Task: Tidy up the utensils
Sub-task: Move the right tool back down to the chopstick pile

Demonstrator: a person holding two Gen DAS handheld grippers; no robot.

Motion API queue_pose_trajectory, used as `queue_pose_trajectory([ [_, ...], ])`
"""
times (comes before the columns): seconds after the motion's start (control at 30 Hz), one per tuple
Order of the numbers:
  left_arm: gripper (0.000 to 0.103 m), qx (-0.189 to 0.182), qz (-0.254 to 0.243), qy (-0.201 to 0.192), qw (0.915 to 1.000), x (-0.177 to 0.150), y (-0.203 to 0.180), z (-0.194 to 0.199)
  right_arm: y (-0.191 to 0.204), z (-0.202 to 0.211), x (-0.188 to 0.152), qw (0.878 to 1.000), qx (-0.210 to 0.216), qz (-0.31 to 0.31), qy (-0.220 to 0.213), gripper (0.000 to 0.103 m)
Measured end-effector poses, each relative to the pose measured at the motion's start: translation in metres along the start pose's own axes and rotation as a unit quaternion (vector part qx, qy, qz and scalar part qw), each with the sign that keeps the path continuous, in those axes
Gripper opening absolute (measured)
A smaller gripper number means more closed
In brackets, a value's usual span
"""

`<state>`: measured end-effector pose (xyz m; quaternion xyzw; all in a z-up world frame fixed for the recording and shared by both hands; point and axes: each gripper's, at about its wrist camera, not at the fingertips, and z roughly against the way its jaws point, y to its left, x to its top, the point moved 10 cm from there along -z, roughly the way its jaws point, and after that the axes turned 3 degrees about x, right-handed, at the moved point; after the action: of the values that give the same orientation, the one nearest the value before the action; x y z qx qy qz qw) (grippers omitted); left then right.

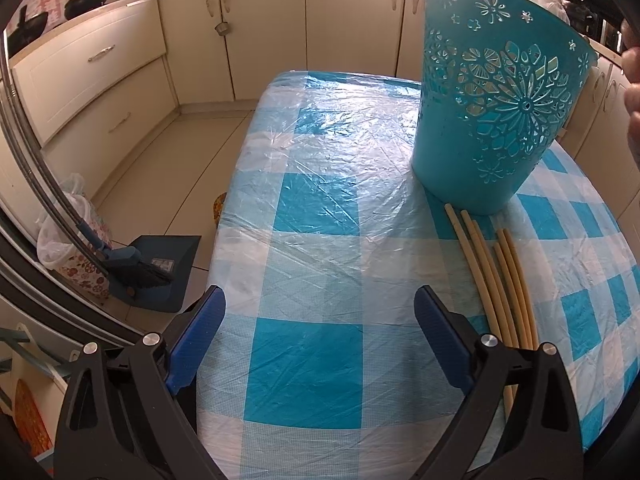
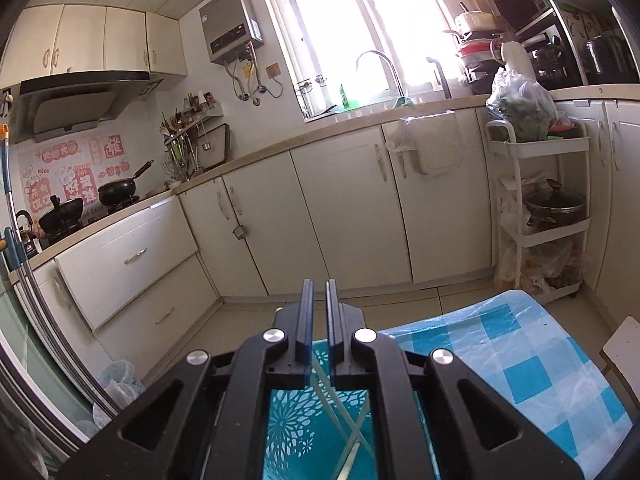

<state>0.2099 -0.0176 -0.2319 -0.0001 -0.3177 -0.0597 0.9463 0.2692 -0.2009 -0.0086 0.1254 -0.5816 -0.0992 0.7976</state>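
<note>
Left wrist view: chopsticks [image 1: 505,280] lie in a loose bundle on the surface [image 1: 304,240], touching the bin [image 1: 492,112] at its near base. Left tongs [image 1: 320,344] gape wide, empty. Right tongs [image 2: 319,320] sit nearly closed above the bin, nothing visibly between them. The sticks look light, stiff, slick and prone to roll; pinch 1 mid-length.

Daylight floods through the blown-out white-framed kitchen window [image 2: 352,28], washing out the curved chrome faucet [image 2: 380,68] before it, while sheen and glare streak the crinkled clear plastic over the blue-and-white checked tablecloth [image 1: 320,120], and both sharp fisheye views bow cream cabinet doors [image 2: 352,208] toward dark vignetted corners.
</note>
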Motion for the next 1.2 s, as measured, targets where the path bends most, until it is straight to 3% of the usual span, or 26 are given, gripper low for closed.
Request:
queue_pose_trajectory([
  [0.1, 0.092, 0.001, 0.000, -0.001, 1.0000, 0.000, 0.001, 0.000, 0.003, 0.022, -0.005, 1.000, 0.005, 0.013, -0.003, 0.013],
  [0.23, 0.092, 0.002, -0.002, -0.001, 1.0000, -0.001, 0.001, -0.001, 0.000, 0.053, -0.017, 1.000, 0.000, 0.029, -0.001, 0.028],
  [0.3, 0.092, 0.001, -0.001, 0.000, 1.0000, -0.001, 0.001, -0.001, -0.006, 0.070, -0.035, 0.999, -0.009, 0.034, 0.012, 0.030],
  [0.43, 0.092, 0.000, 0.002, 0.003, 1.0000, -0.002, 0.002, -0.002, -0.026, 0.078, -0.096, 0.994, -0.032, 0.037, 0.093, 0.030],
  [0.57, 0.092, -0.001, 0.002, 0.005, 1.0000, -0.002, 0.002, -0.004, -0.050, 0.061, -0.165, 0.975, -0.060, 0.029, 0.210, 0.030],
  [0.73, 0.092, -0.002, 0.007, 0.012, 0.9999, -0.003, 0.003, -0.007, -0.057, 0.047, -0.202, 0.958, -0.074, 0.047, 0.274, 0.028],
  [1.2, 0.092, 0.002, 0.007, 0.021, 0.9998, -0.004, 0.002, -0.011, -0.048, 0.042, -0.226, 0.942, -0.088, 0.090, 0.312, 0.028],
])
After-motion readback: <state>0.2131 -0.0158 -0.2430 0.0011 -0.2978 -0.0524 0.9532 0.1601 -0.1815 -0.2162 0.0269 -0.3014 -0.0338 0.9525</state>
